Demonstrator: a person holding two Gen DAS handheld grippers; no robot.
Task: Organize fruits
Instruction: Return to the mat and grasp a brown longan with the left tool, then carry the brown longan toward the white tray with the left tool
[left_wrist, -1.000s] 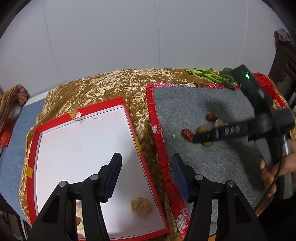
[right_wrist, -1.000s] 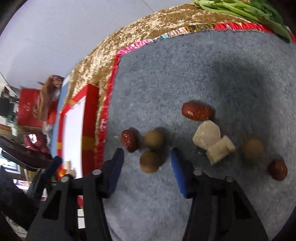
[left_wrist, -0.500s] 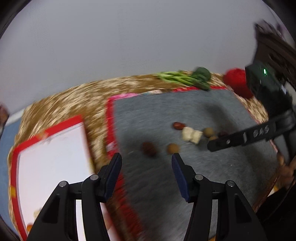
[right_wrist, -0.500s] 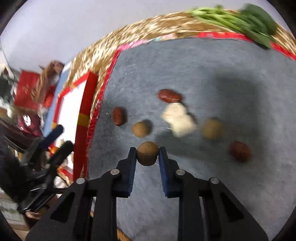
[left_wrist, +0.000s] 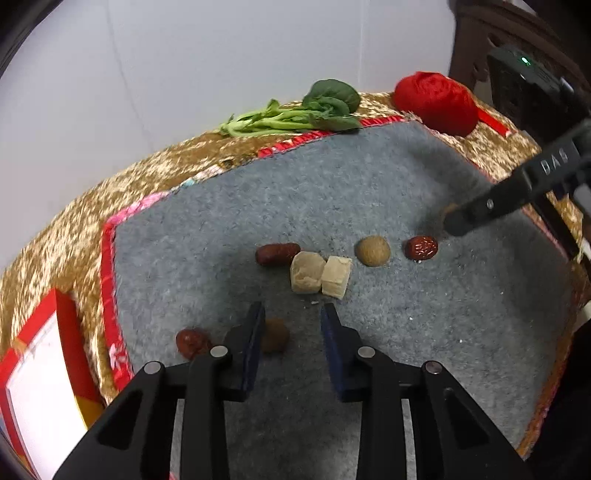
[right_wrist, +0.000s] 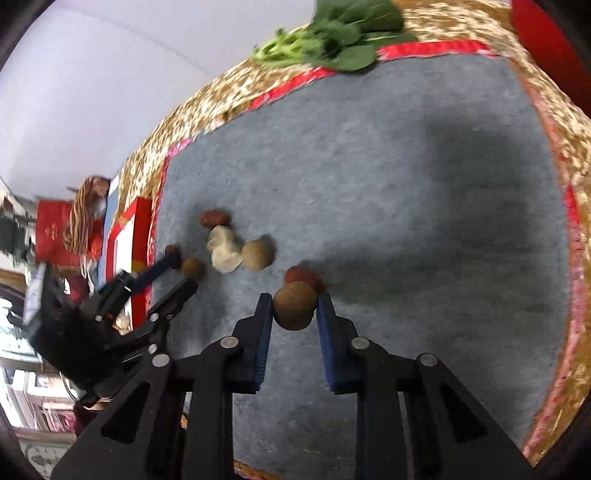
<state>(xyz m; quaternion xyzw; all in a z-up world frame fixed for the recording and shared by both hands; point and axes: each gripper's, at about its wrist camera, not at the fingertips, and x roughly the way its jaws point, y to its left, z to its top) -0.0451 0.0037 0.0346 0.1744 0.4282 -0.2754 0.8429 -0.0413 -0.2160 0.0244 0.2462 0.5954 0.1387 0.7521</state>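
Observation:
My right gripper (right_wrist: 294, 310) is shut on a brown longan (right_wrist: 294, 310) and holds it above the grey mat (right_wrist: 406, 166); it shows in the left wrist view (left_wrist: 456, 221) at the right. My left gripper (left_wrist: 291, 321) is open and low over the mat, with a brown longan (left_wrist: 275, 335) just beside its left finger and a red date (left_wrist: 192, 343) further left. Ahead lie a red date (left_wrist: 277, 254), two beige cubes (left_wrist: 319, 276), a longan (left_wrist: 372, 251) and another red date (left_wrist: 422, 247).
A red-rimmed white tray (left_wrist: 33, 373) sits left of the mat on the gold cloth. Green leafy vegetables (left_wrist: 295, 114) and a red yarn ball (left_wrist: 436, 101) lie at the far edge. A dark chair (left_wrist: 517, 44) stands at the back right.
My right gripper closed on a longan and lifted it toward the right. My left gripper swung from over the tray to over the mat, near the left longan.

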